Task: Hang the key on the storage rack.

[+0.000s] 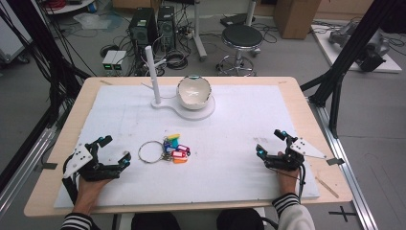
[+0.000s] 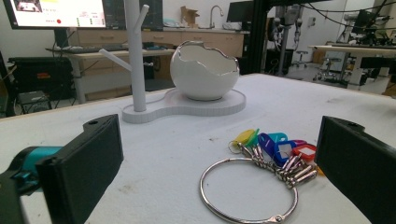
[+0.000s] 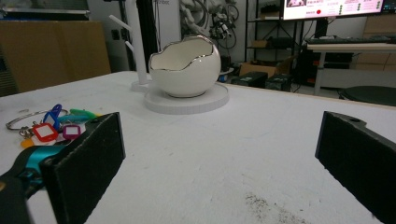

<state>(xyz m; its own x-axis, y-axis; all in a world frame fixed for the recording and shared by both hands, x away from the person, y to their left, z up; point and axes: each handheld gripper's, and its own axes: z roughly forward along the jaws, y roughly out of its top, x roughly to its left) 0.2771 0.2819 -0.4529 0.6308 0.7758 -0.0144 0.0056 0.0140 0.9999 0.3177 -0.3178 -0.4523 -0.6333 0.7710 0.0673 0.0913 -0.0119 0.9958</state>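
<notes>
Two tongs spread wide; key ring (image 1: 163, 151) between, bowl (image 1: 194, 92) beyond.

Even, bright indoor light, soft shadows; gripper views slightly blurred up close.

Key ring (image 1: 152, 152) (coloured tags (image 1: 175, 148) attached) lies flat mid-table.
</notes>
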